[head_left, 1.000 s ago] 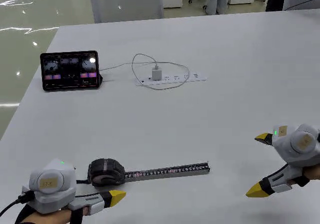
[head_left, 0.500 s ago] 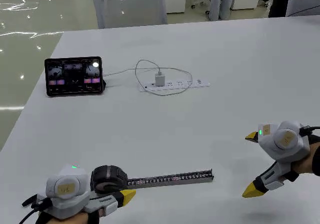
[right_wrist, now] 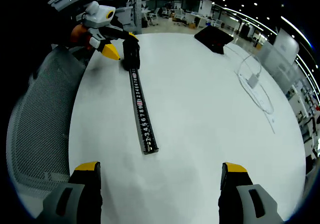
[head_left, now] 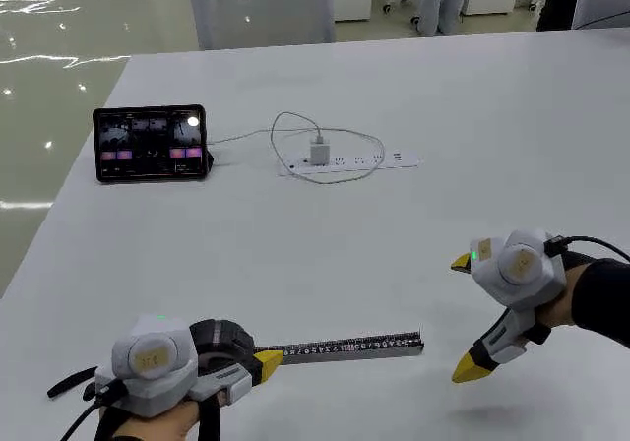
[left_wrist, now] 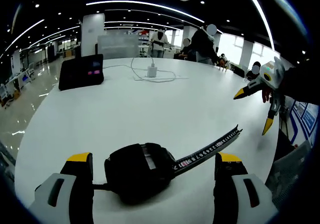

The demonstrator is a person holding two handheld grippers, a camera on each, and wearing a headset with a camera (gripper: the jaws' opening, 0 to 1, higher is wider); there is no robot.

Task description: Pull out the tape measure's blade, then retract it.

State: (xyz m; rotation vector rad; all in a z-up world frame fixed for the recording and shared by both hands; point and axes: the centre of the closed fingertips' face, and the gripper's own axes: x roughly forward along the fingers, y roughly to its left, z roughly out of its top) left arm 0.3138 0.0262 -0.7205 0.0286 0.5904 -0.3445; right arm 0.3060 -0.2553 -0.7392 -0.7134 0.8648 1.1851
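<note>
Left gripper (left_wrist: pixel 154 158) released, astride tape measure case (left_wrist: pixel 137 171). Blade (head_left: pixel 345 345) flat on bench (head_left: pixel 394 215), tip toward right gripper (head_left: pixel 463 316), also released.

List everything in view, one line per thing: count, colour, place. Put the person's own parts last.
table: 1, white, under everything
tape measure: 1, black case, near edge, between the left gripper's jaws
blade: 1, dark with pale numerals, pulled out flat toward the right gripper
tablet: 1, black, screen lit, propped at far left
power strip: 1, white, far middle
charger: 1, white, plugged into the strip
cable: 1, white, looped from charger toward tablet
people: several, dark clothes, beyond the table
left gripper: 1, white with yellow tips, open
right gripper: 1, same colours, open, above bare table
left hand: 1, holding its gripper
right hand: 1, dark sleeve, holding its gripper
</note>
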